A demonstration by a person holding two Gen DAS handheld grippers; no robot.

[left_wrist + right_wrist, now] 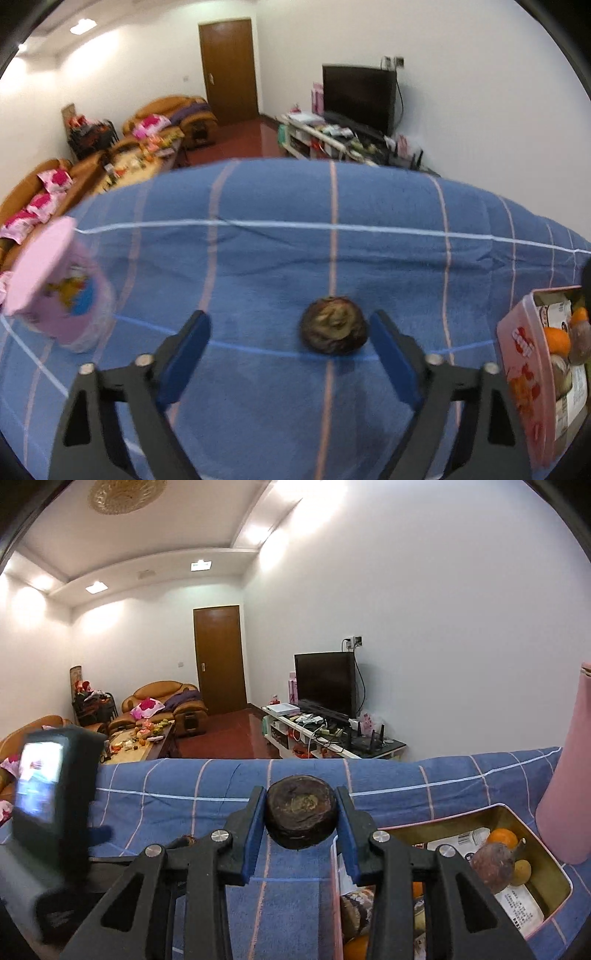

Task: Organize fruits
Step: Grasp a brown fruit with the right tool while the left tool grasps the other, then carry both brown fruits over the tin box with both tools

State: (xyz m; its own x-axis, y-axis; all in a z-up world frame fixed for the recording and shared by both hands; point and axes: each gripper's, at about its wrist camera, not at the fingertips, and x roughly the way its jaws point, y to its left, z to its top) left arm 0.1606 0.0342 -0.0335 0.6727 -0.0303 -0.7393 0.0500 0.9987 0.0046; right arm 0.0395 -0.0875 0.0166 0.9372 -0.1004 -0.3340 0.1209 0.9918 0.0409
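Right gripper (301, 825) clamped on a dark round fruit (301, 821) held just left of the pink tin (550, 878), oranges (500, 837) inside the tin, left gripper (290, 332) spread wide around a second dark fruit (334, 330) lying untouched on the blue checked cloth (258, 258), pink tub (55, 284) far left of the tin

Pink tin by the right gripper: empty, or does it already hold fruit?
Already holding fruit. The open pink tin shows an orange and a dark brown fruit lying inside on printed paper.
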